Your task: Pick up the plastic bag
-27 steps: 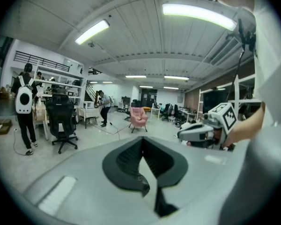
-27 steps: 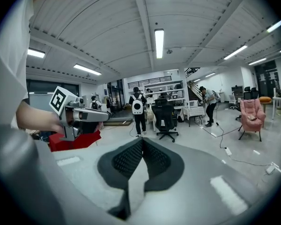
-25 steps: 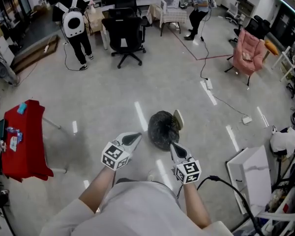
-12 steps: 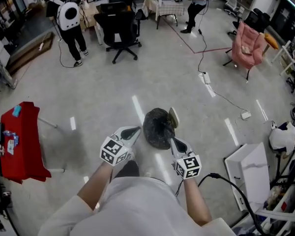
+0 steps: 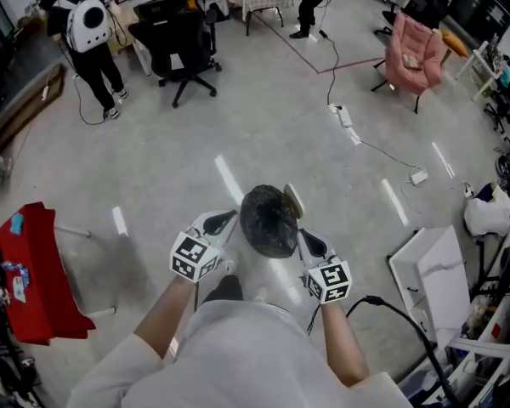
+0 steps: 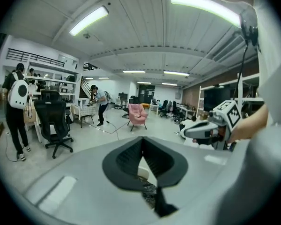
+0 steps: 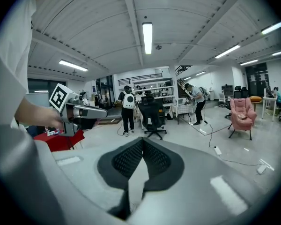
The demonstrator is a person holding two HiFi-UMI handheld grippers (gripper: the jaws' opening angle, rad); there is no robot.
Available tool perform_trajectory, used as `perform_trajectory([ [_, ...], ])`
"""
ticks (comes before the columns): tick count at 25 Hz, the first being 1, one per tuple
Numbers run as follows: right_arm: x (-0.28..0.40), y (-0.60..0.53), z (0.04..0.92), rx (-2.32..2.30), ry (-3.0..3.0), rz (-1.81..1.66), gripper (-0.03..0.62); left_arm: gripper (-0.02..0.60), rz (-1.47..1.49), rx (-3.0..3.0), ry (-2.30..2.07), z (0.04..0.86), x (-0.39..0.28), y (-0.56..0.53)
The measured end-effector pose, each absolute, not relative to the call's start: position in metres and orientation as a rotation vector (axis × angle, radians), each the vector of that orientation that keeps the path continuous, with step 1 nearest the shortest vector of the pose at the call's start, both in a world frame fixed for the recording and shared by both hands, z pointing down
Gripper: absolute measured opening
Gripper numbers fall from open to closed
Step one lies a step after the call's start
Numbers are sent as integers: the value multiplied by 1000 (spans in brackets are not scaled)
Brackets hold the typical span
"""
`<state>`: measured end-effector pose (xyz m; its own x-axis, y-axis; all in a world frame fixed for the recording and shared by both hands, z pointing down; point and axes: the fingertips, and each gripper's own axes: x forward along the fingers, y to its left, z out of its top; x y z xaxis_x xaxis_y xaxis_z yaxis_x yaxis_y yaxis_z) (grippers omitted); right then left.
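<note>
Dark crumpled plastic bag (image 5: 268, 221) lies bunched into a rounded heap on the pale grey glossy floor (image 5: 263, 134), straight in front of the person and between the two tool tips. A small pale flat object (image 5: 294, 201) lies against its far right edge; what it is cannot be told.

A red cloth-covered bench (image 5: 30, 270) stands well off to the left, and a white flat panel (image 5: 433, 283) lies off to the right. Farther back are a black office chair (image 5: 177, 36), a pink armchair (image 5: 410, 48), a standing person with a white backpack (image 5: 89, 32), and a white power strip with its cable (image 5: 340, 113). Nothing lies between the tools and the bag.

Both forearms reach forward and down from white sleeves, with the marker cubes facing up. The left tool (image 5: 224, 221) points at the bag's left side, just beside it. The right tool (image 5: 307, 241) points at the near right edge, very close or touching. Each tool's jaws meet at the tips with nothing pinched; through the gap under the left pair a scrap of the bag shows below.
</note>
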<state>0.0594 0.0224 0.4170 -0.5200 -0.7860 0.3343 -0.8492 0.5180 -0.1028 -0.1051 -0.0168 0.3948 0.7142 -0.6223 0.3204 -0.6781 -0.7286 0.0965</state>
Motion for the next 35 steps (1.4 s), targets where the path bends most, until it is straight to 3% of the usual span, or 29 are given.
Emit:
perform_trajectory([
  [17,18,-97,432,1521,-2405,389,2,5,497,2827,-802,423,-138,-147],
  [27,36,-109,461,1542,-2335,492,2,5,496,2793,-761,445,-120,-172],
  [35,69,-112,520,1462,-2301,593,2,5,566,2694,-808,511,-93,-179],
])
